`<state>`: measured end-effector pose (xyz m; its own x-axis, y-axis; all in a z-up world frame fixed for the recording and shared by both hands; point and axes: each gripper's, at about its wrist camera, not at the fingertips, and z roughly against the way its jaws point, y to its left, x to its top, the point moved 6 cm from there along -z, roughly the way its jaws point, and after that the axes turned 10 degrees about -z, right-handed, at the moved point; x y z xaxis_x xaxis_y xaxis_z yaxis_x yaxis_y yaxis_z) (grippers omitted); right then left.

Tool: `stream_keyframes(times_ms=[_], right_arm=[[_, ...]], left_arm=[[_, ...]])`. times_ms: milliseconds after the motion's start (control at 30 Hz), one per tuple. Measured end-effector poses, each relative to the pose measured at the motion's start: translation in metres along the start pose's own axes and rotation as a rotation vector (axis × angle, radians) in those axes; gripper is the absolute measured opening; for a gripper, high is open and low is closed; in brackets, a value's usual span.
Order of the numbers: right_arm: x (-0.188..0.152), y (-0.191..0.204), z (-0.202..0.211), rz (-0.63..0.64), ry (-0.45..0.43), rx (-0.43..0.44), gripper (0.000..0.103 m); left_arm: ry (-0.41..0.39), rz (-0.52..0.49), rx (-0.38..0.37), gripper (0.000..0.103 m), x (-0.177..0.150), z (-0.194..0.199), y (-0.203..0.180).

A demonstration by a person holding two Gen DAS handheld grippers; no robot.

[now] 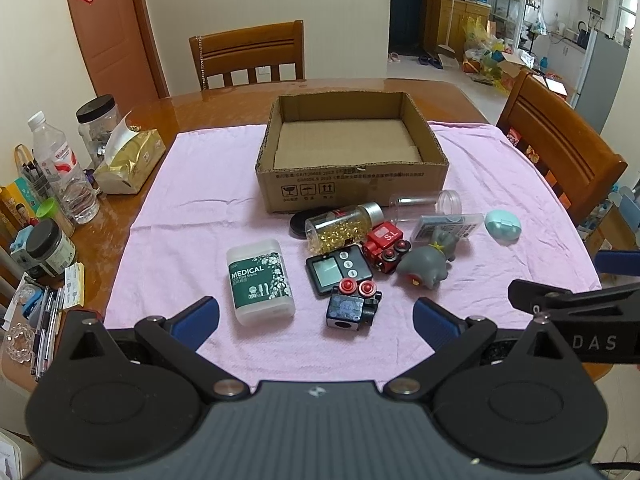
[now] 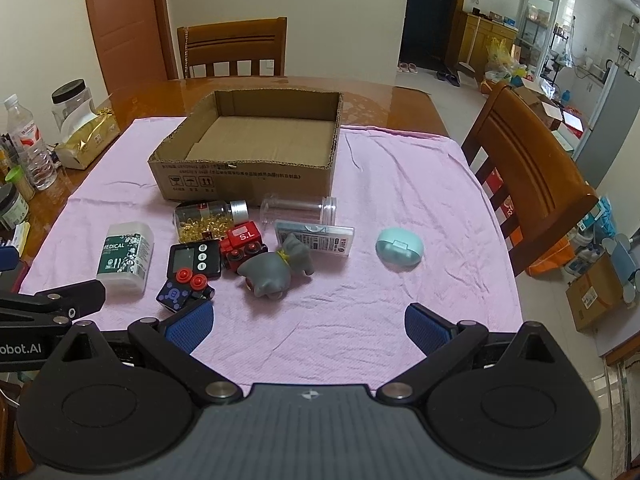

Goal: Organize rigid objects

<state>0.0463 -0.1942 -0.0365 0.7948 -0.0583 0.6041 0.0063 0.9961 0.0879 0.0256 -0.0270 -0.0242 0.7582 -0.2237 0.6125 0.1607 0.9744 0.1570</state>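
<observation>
Wooden table, pink cloth spread over it, and the open cardboard box sits at the far middle, nothing inside. Both grippers hover at the near edge: left gripper with jaws spread wide and holding nothing, right gripper the same. Between them and the box lies the clutter: white cotton swab box on the left, capsule bottle on its side, grey toy, red toy train, black timer, mint case far right.
</observation>
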Motion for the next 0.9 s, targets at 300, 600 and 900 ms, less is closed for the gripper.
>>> stream_keyframes(times_ms=[300,600,900], right_arm=[[0.005,0.003,0.002,0.0,-0.01,0.0,0.103],[0.007,0.008,0.0,-0.01,-0.017,-0.019,0.103],[0.01,0.012,-0.002,-0.019,-0.019,-0.034,0.103]], left_arm=[[-0.009,-0.005,-0.008,0.102,0.003,-0.002,0.009],[-0.012,-0.015,-0.031,0.102,0.006,-0.008,0.014],[-0.017,-0.04,-0.055,0.102,0.01,-0.013,0.018]])
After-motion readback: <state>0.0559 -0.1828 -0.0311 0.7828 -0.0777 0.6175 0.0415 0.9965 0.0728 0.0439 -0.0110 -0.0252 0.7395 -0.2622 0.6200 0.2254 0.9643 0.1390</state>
